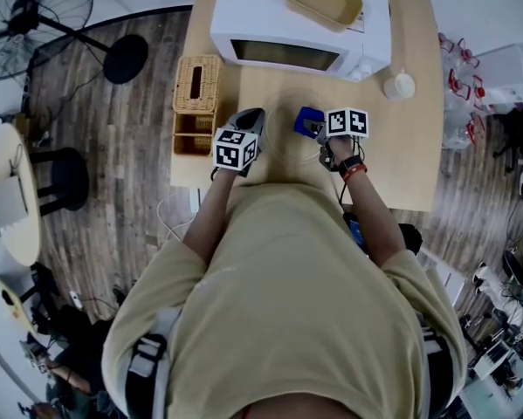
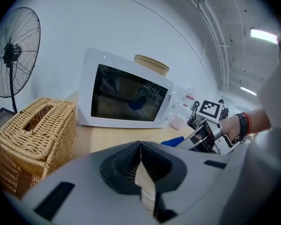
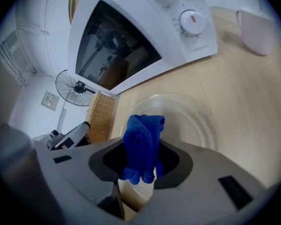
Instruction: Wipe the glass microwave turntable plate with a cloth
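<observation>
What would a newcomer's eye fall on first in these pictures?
The bright blue bunched cloth stands out, clamped in the right tool over the clear round glass turntable plate on the pale wooden table. Behind it sits a white microwave oven with a woven wicker box to its left.

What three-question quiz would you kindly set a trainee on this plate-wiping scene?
1. True or false: the microwave door is shut.
2. What do the right tongs grip? A. a sponge B. the blue cloth C. a brush
3. Fill in: the glass plate lies flat on the ___, in front of the microwave.
Key: 1 true; 2 B; 3 table.
</observation>
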{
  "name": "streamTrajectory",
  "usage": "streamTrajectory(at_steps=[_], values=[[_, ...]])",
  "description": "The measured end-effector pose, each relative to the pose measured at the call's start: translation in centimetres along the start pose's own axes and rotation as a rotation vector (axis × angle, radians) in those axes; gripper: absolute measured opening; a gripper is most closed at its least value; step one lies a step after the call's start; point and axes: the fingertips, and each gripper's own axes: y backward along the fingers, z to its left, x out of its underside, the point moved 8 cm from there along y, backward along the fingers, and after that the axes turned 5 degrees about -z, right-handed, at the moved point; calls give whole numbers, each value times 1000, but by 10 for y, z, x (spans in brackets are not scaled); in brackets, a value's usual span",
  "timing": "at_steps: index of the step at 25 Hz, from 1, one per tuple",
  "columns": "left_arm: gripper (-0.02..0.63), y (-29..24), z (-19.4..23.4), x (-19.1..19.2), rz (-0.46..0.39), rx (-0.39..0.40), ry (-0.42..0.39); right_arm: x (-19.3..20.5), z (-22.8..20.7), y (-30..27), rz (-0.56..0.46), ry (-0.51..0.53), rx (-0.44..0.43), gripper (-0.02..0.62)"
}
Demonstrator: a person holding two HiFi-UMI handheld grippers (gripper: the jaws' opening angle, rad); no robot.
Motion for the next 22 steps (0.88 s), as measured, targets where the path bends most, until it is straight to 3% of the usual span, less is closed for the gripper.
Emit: streamTrajectory(at_steps=[10, 22], values=[[20, 20, 13, 12, -1, -46, 33, 15, 66, -60, 119, 107, -100, 150], [20, 26, 18, 14, -19, -70, 89, 30, 82, -103, 140, 176, -39, 163]])
